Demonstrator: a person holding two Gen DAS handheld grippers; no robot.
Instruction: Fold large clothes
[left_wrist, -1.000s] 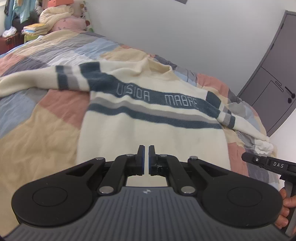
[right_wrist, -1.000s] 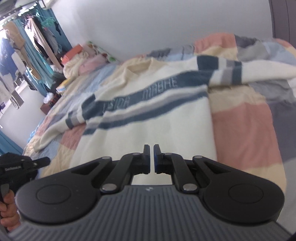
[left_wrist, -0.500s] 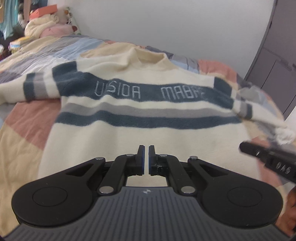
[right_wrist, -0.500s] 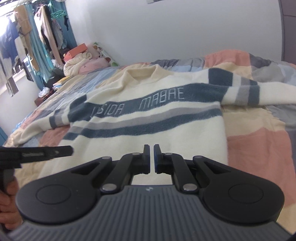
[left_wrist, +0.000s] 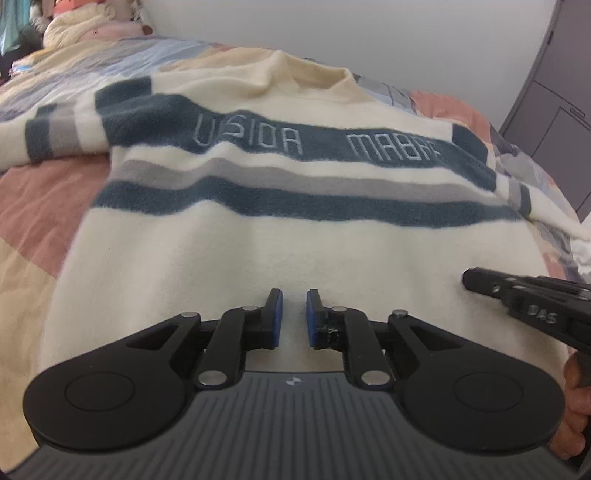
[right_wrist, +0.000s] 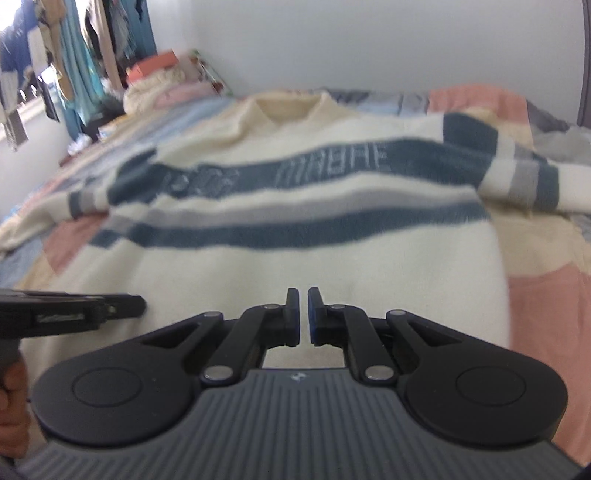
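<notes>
The cream fleece sweater with dark blue and grey stripes (left_wrist: 280, 254) has its bottom edge hidden behind the black left gripper (left_wrist: 294, 318), whose jaws are opening with nothing between them. The sweater's left sleeve runs off the left edge of the picture. Its right sleeve drops out of sight past the far right side of the patchwork bed cover (left_wrist: 40, 206).

From the right wrist, the whole sweater (right_wrist: 317, 258) looks blurry, and the first word on its blue band is too smeared to read. The hanging clothes by the window (right_wrist: 55, 66) are fuzzy too. The hand at the left edge (right_wrist: 11, 402) is cut off.
</notes>
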